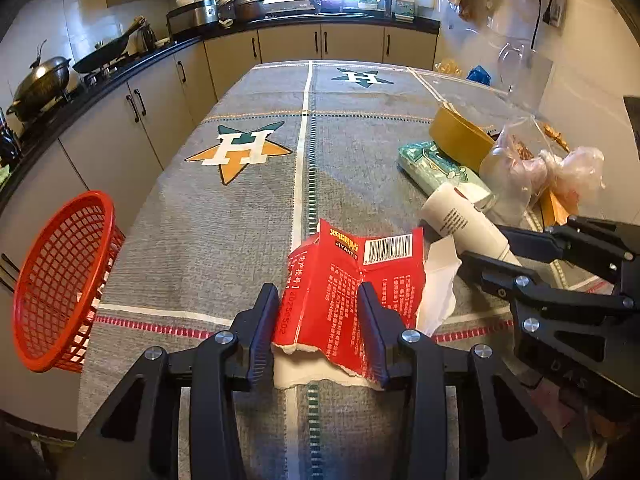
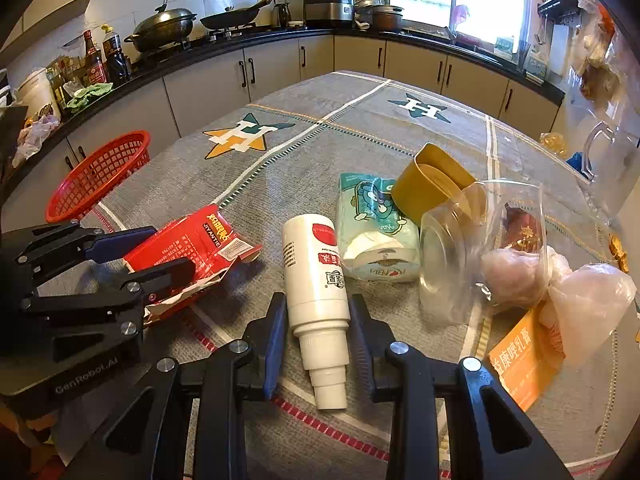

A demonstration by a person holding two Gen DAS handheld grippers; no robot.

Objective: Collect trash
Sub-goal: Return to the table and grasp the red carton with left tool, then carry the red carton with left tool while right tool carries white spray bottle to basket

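Two fisheye views looked down onto a kitchen table (image 1: 248, 216) covered in a grey cloth with star emblems, dark worktops and cream cupboards curving behind it.

In the left wrist view, the left gripper (image 1: 318, 312) filled the lower centre of the frame. Its jaws were clamped on a torn, flattened red cardboard carton printed with a barcode (image 1: 348, 280), which still rested on the cloth.

In the right wrist view, the right gripper (image 2: 318, 332) sat at lower centre. Its jaws stood either side of a white plastic bottle with a stepped neck (image 2: 318, 280), lying on its side; they looked close against it, though a firm grip could not be confirmed.

A red plastic mesh basket (image 1: 60, 280), at the left edge of the left wrist view, hung tilted off the table's side. It looked mostly unfilled, its bottom hidden.

More clutter waited to the right of the right wrist view: a pale green tissue pack (image 2: 372, 228), a mustard-yellow round tub on its side (image 2: 428, 192), a clear plastic jar (image 2: 452, 252), crumpled plastic bags (image 2: 580, 300) and an orange paper box (image 2: 524, 360).

The collecting appeared barely begun, with nearly every piece left to be carried to the basket
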